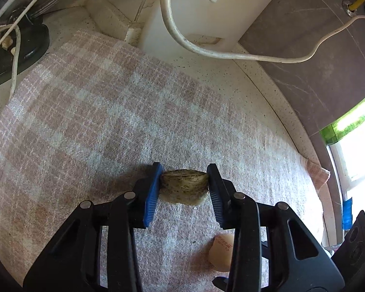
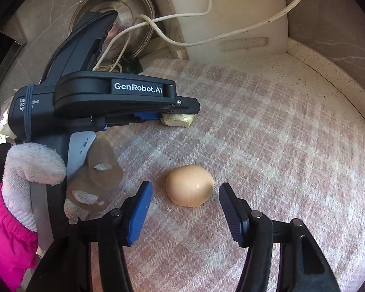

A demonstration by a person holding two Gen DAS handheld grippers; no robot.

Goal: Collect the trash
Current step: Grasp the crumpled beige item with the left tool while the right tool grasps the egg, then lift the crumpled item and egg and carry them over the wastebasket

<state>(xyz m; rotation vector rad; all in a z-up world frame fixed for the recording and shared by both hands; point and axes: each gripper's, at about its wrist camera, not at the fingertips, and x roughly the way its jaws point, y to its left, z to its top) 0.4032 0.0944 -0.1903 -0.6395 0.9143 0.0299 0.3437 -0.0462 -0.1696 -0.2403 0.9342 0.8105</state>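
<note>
1. Left wrist view: a greenish food scrap (image 1: 183,185) is pinched by the left gripper (image 1: 184,189) on the checked cloth (image 1: 97,121); open cloth lies ahead, toward the counter edge (image 1: 275,112).
2. Right wrist view: an eggshell (image 2: 189,185) is flanked, untouched, by the right gripper (image 2: 185,215), its jaws half-spread; bare cloth is seen rightward.

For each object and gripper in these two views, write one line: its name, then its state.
Left gripper: shut on the food scrap.
Food scrap: squeezed between the blue pads, low over the cloth.
Right gripper: open, jaws either side of the eggshell, not touching.
Eggshell: lying on the cloth, broken edge down.
Checked cloth: spread flat on the counter.
White cable: slack, trailing along the counter's back edge.
</note>
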